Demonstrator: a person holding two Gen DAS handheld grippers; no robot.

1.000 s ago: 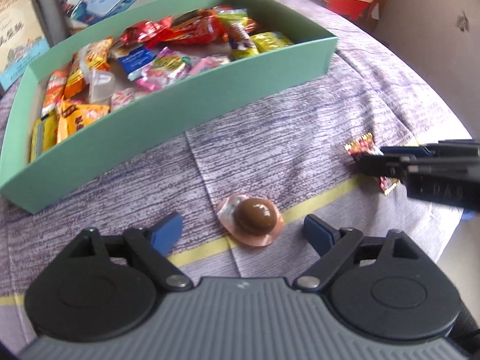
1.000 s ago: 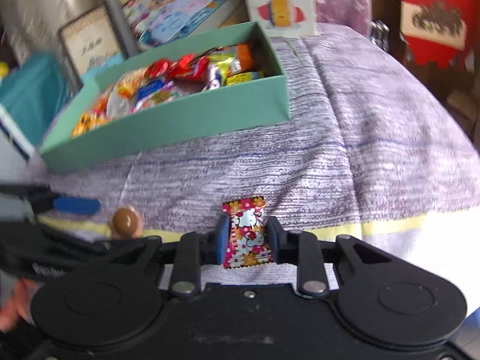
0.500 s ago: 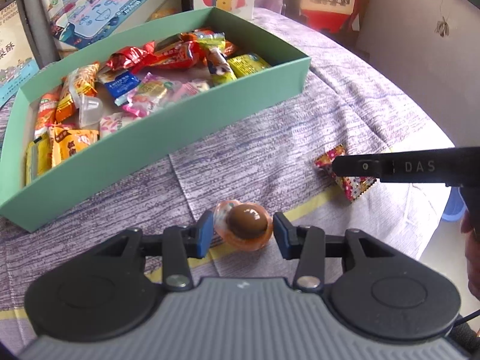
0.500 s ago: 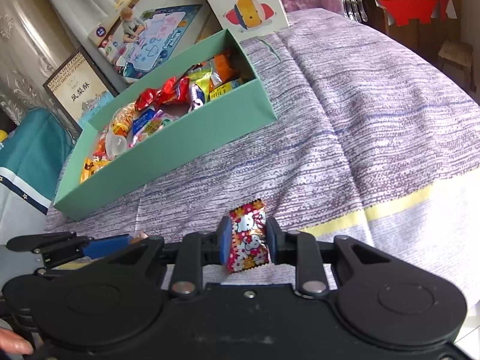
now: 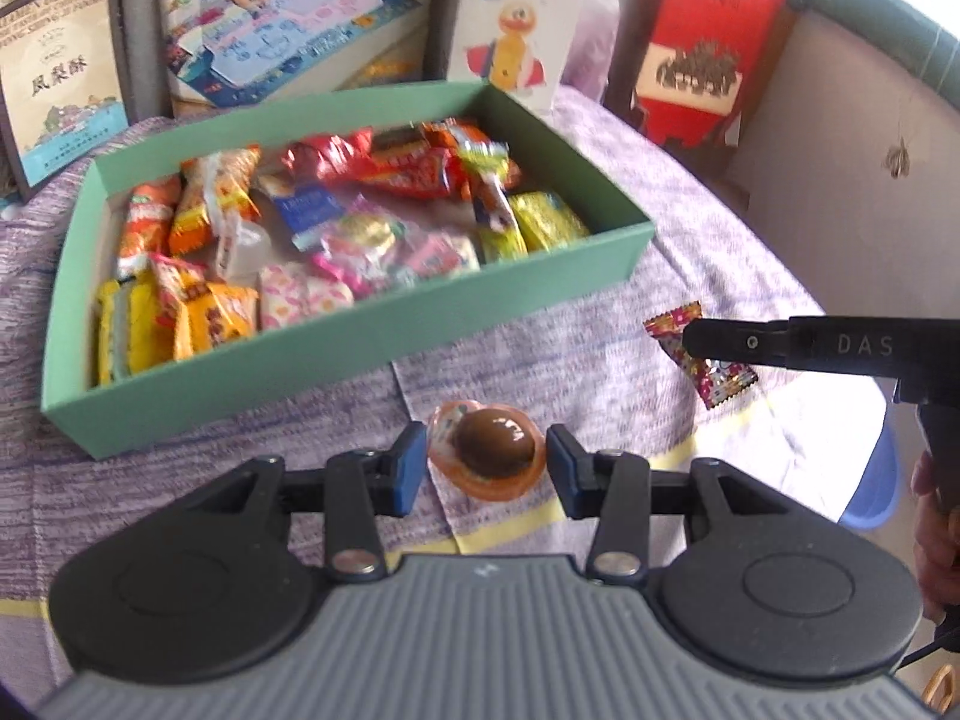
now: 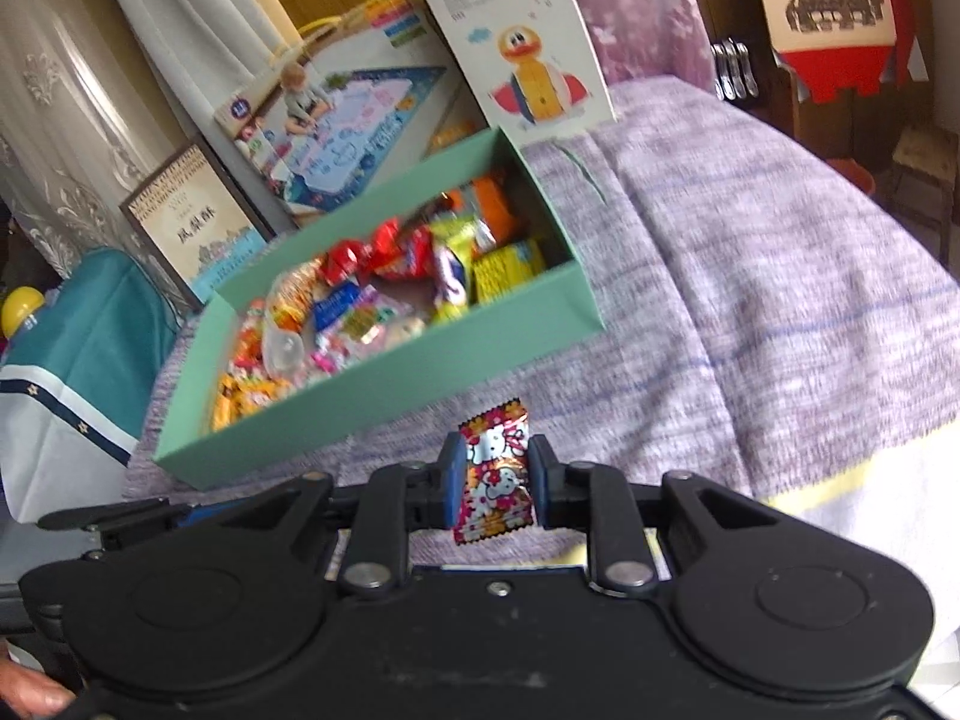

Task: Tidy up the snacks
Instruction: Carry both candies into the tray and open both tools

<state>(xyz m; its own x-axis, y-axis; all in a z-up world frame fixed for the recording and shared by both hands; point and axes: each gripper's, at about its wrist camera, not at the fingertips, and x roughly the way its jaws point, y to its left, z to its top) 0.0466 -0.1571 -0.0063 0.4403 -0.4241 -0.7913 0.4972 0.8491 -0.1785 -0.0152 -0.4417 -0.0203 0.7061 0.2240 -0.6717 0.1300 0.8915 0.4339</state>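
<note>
A green box [image 5: 336, 354] full of wrapped snacks stands on the purple cloth; it also shows in the right wrist view [image 6: 384, 384]. My left gripper [image 5: 486, 459] is shut on a round chocolate jelly cup [image 5: 495, 447] and holds it above the cloth, in front of the box. My right gripper [image 6: 495, 480] is shut on a red Hello Kitty candy packet [image 6: 495, 471], lifted near the box's front right corner. The packet [image 5: 717, 381] and the right gripper's black finger [image 5: 780, 342] show at the right of the left wrist view.
Picture boxes and a framed card [image 5: 57, 102] lean behind the green box, with a duck box [image 6: 522, 42] at its far end. A red box [image 5: 702, 60] stands beyond the table. The table edge drops away at the right, over a blue bin [image 5: 870, 498].
My left gripper closed on the jelly cup and lifted it. My right gripper, holding the candy packet, rose and moved closer to the box.
</note>
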